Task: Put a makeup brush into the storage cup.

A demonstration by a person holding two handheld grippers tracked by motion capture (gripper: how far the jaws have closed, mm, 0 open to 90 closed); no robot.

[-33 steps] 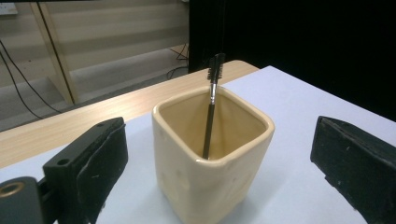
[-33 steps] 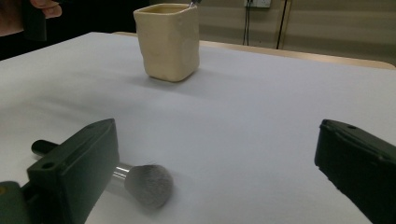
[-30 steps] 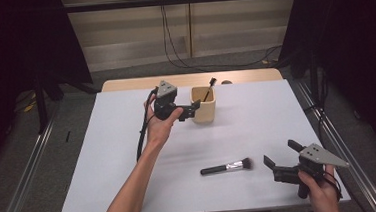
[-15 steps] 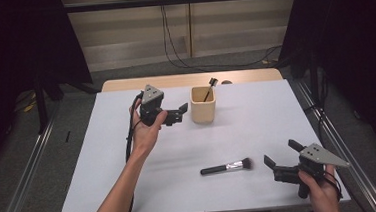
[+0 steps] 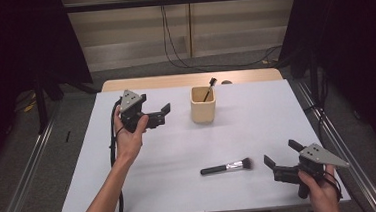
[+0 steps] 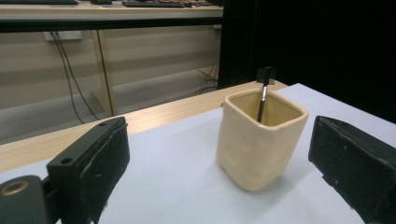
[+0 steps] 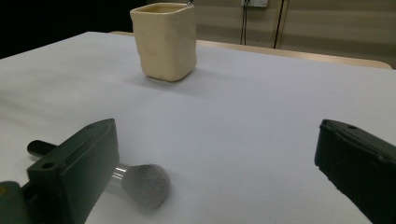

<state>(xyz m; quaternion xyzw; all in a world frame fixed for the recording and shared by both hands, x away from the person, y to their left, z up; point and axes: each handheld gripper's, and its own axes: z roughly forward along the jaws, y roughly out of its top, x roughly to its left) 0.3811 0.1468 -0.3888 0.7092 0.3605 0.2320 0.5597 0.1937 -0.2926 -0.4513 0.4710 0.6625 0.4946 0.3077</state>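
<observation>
Black hand-held gripper [image 5: 159,113], grey plate (cable trailing), seemingly sleeveless.

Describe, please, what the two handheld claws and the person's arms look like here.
Both the left claw and right claw are black, with two blocky, flat-faced jaws and a grey three-cornered plate on top. A black cable trails from the left one. The forearms are bare, with no sleeves showing.

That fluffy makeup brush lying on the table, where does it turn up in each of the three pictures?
High view: the makeup brush lies flat near the front of the white table, just left of the right gripper.
Left gripper view: not in it.
Right gripper view: the brush head lies at lower left, beside the left jaw.
Shared landmark: the cream cup.
</observation>
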